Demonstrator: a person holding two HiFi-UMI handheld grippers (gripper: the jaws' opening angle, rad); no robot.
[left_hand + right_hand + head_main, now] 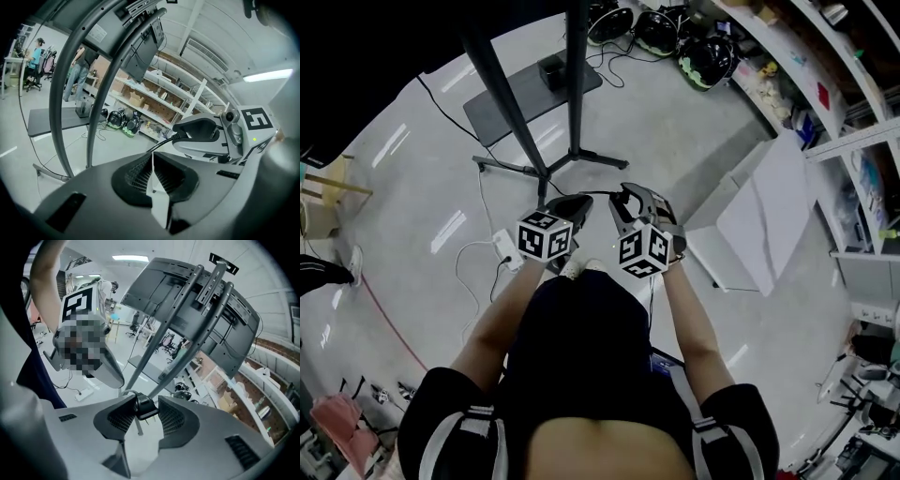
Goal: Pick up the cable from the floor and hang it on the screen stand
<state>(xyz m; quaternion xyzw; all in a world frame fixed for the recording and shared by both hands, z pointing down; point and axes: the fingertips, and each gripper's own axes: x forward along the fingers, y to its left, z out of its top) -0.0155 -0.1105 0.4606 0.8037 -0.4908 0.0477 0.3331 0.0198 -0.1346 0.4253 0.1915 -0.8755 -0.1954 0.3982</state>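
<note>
- 3 rounded black-and-green helmets (pixel 705 58) lie in a row beside the long white shelving unit (pixel 853 139), which is stacked with cardboard boxes.
- A white rectangular power strip (pixel 504 248) lies flat, its thin white cord looping away.
- A large white flat panel (pixel 764 220) rests near the shelving.

The screen stand (pixel 575 84) is cut off at the head view's top edge. The cable (pixel 161 143) disappears from sight behind the body of the left gripper (pixel 153 157).
</note>
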